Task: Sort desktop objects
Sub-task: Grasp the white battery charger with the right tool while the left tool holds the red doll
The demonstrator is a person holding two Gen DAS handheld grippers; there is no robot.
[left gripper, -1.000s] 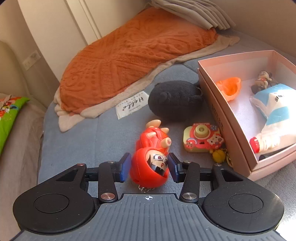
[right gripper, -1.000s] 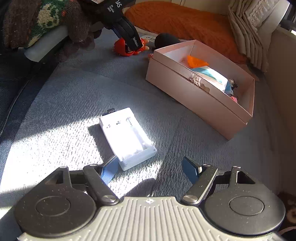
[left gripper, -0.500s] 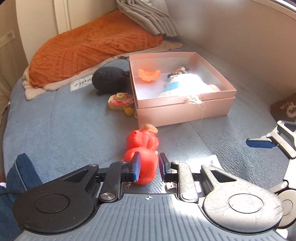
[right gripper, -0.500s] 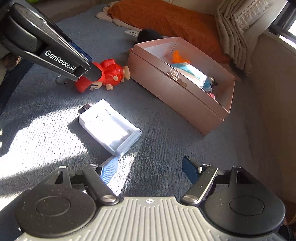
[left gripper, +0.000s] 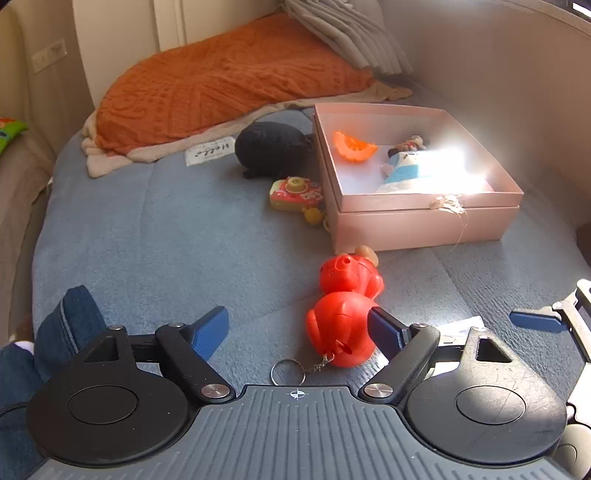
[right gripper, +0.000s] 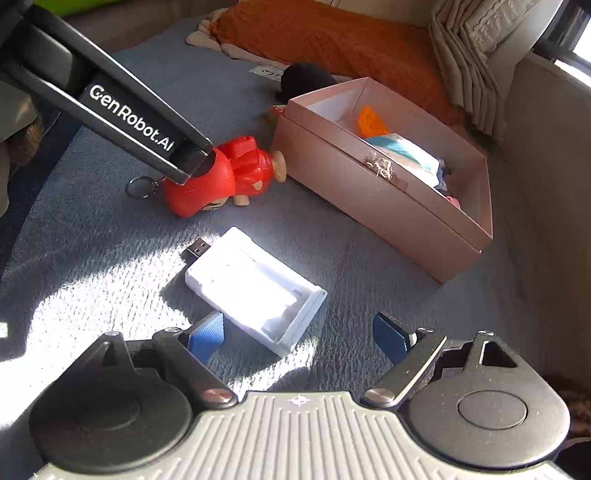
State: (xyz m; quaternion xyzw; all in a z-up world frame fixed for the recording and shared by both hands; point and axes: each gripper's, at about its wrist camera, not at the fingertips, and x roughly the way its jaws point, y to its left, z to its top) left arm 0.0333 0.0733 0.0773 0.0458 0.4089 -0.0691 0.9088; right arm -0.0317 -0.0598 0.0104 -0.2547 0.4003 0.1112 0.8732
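Note:
A red toy figure [left gripper: 343, 314] with a key ring [left gripper: 287, 372] lies on the blue-grey mat, in front of the pink box [left gripper: 417, 225]. My left gripper [left gripper: 299, 330] is open; its right finger touches the toy's side, the left finger stands well clear. The toy also shows in the right wrist view [right gripper: 218, 181] under the left gripper's finger. My right gripper [right gripper: 298, 334] is open and empty, just short of a white battery charger [right gripper: 255, 291] with a USB plug. The pink box [right gripper: 369, 192] holds an orange piece [left gripper: 352, 147], a blue-and-white pouch [left gripper: 410, 166] and a small figure.
A black plush [left gripper: 273, 147] and a small toy camera [left gripper: 295, 194] lie left of the box. An orange cushion [left gripper: 221, 85] and grey folded blanket [left gripper: 351, 33] lie at the back. A wall runs along the right. A jeans-clad leg [left gripper: 66, 325] is at the left.
My left gripper carried the red toy back toward me, set it on the mat before the box and opened. The right gripper stayed open and closed in on the charger.

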